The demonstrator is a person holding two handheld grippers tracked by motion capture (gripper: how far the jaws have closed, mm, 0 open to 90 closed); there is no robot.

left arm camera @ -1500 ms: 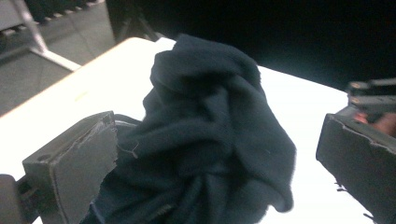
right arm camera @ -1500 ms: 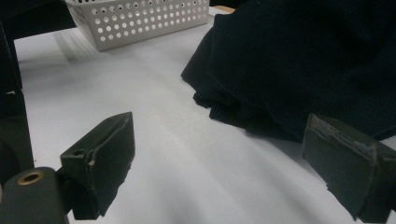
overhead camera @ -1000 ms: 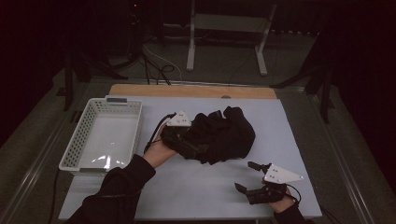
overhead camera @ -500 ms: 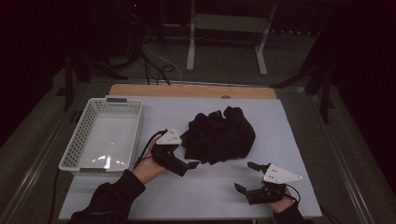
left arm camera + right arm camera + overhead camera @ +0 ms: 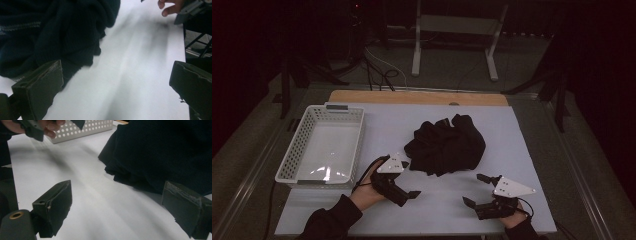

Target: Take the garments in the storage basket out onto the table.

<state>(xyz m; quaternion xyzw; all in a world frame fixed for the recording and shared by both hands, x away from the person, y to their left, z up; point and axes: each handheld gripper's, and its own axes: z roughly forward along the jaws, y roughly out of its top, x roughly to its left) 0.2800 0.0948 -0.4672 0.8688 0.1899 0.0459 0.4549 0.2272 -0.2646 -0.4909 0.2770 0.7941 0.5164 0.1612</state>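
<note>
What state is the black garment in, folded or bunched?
Bunched. The black garment lies in a crumpled heap on the white table, with uneven folds and lobes in the high view and no flat edges. Both hand-held grippers are off it.

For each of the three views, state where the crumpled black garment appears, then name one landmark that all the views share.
High view: the black garment lies mid-table, right of the white basket.
Left gripper view: it covers the upper left, above the left jaw.
Right gripper view: it covers the upper right, above the right jaw.
Shared landmark: the white tabletop under the garment.
</note>
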